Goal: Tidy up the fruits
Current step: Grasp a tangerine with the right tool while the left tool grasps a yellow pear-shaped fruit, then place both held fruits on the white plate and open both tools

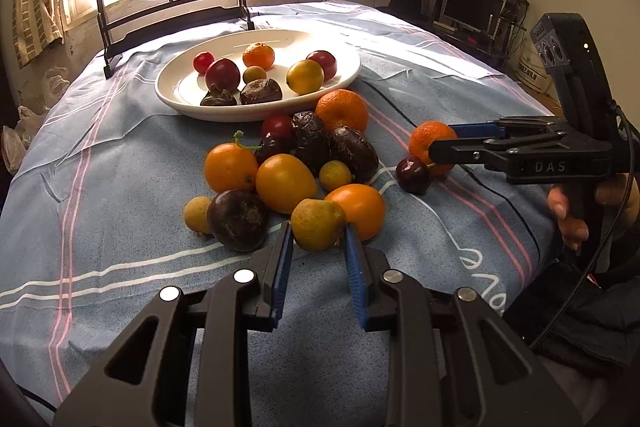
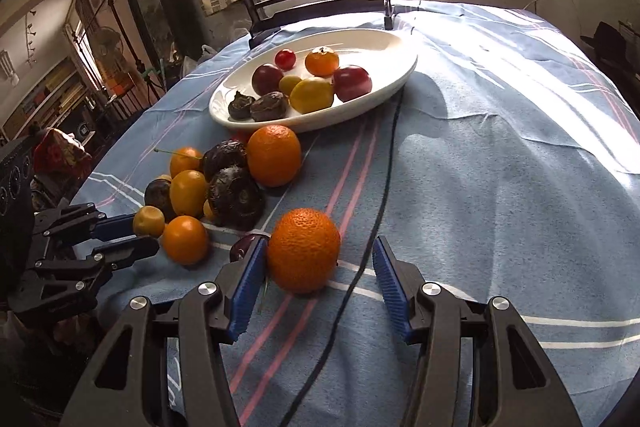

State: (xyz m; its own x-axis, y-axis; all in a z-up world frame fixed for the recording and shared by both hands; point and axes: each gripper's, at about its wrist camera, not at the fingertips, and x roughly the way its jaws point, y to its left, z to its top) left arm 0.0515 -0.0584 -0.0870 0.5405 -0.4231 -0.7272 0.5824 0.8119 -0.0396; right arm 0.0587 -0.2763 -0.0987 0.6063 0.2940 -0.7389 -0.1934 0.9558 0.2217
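Left hand-held gripper (image 1: 316,239) pinching small yellow fruit (image 1: 317,225), lower centre; right hand-held gripper (image 2: 320,259) spread around orange (image 2: 303,250); next, probably carry to plate (image 1: 172,83)

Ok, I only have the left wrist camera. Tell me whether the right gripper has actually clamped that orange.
Observer: Not yet. The right gripper is open: one pad touches the orange, and the other stands clear of it.
Operator: Tell me what else is between those fingers.
Observer: A black cable runs along the cloth through that gap, beside the orange.
Operator: Now check my left grip from the side.
Observer: The left gripper is shut on the small yellow fruit, held right at the fingertips, with much of the fruit poking out past them.
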